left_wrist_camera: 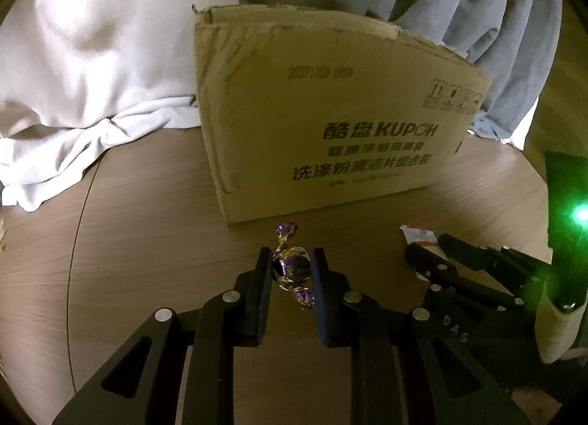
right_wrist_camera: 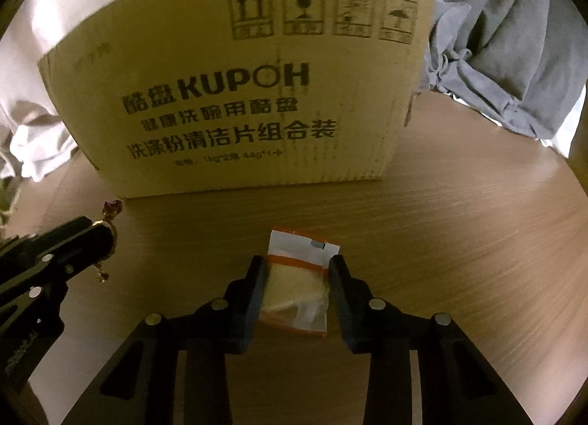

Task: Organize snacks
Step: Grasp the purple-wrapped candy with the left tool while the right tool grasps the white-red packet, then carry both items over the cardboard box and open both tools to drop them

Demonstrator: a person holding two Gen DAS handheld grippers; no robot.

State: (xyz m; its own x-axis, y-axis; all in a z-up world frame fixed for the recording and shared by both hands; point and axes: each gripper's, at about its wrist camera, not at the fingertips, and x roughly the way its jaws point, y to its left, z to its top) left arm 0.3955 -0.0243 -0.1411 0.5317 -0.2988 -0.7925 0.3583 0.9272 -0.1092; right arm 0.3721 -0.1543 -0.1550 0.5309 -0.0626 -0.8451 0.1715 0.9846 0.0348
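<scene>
left gripper [left_wrist_camera: 292, 267] clenched on a purple foil-wrapped candy [left_wrist_camera: 293, 267], held just above the wooden table [left_wrist_camera: 147, 223] in front of the kupoh cardboard box [left_wrist_camera: 330, 112]. right gripper [right_wrist_camera: 297, 278] straddling a white-and-orange snack packet [right_wrist_camera: 297, 289] lying flat on the table, fingers [right_wrist_camera: 253, 289] at its two edges; cannot tell whether pressing. white cloth [left_wrist_camera: 92, 57] and grey fabric [left_wrist_camera: 477, 2] heaped behind the box.

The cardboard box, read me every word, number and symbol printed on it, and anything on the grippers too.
On the cardboard box:
"酷盘 KUPOH"
"健康洗碗用酷盘"
"洗涤粉清洁片组合装"
"1kg*2" and "44g*1", the rest of that line blurred
Four handling pictograms: arrows up, wine glass, sun, umbrella; captions blurred
Stamped date, top left: unreadable
On the right gripper: "DAS"
Snack packet: no readable text
</scene>
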